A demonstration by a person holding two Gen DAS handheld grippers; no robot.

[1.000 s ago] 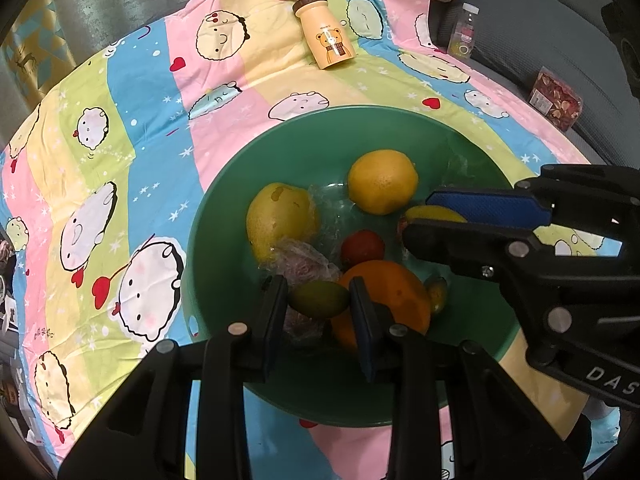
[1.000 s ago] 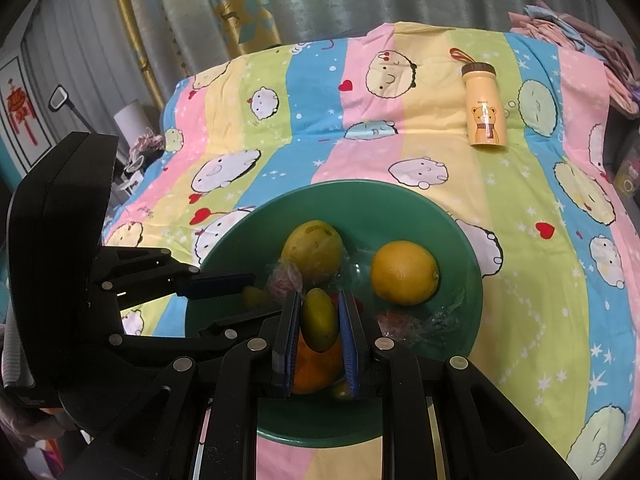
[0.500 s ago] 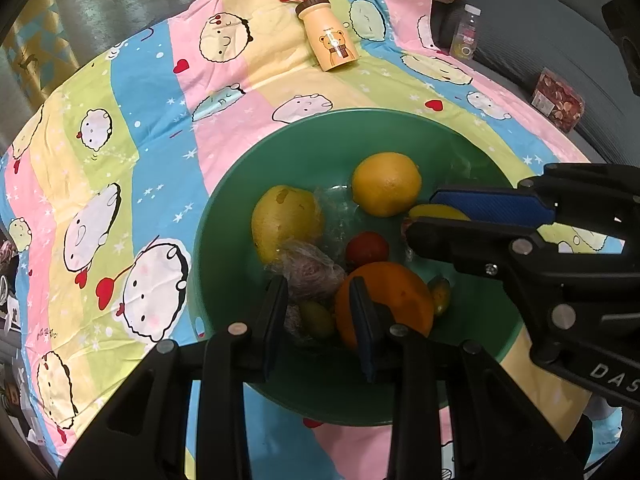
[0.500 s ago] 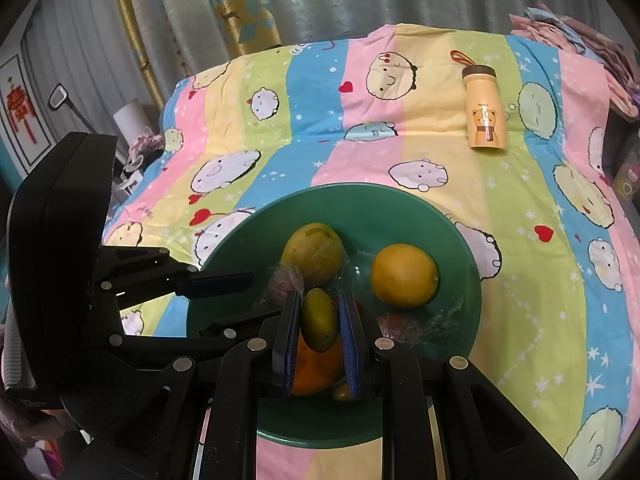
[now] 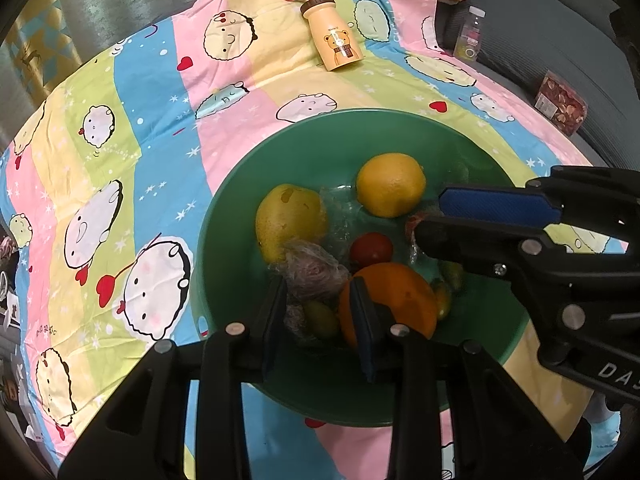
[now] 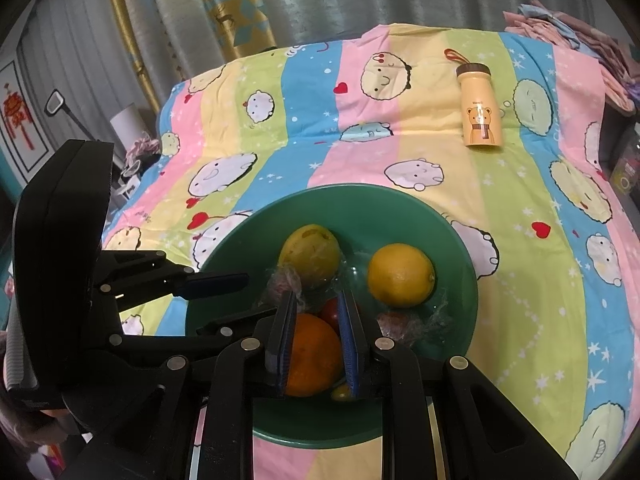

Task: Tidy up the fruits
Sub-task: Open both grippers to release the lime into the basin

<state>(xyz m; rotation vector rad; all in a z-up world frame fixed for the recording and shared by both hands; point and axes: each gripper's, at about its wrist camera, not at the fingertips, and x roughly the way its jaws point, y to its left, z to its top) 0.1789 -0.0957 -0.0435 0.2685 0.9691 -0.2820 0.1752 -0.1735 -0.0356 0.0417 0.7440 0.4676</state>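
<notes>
Hovering tools, fruit in bowl

Left tool [image 5: 320, 316] gapes empty over a small oval green fruit [image 5: 320, 318] in the round green bowl [image 5: 240, 184]. Smooth orange [image 6: 310, 354], lemon [image 6: 401, 275] alongside. Right tool [image 6: 316, 340] parted, empty, above the orange.

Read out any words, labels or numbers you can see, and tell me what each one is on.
"DAS", cut off at the picture's edge: on the right gripper body.
Small print above the bear on the yellow bottle: too small to read.
Label on the clear bottle: blurred.
Red packet: no readable text.
</notes>
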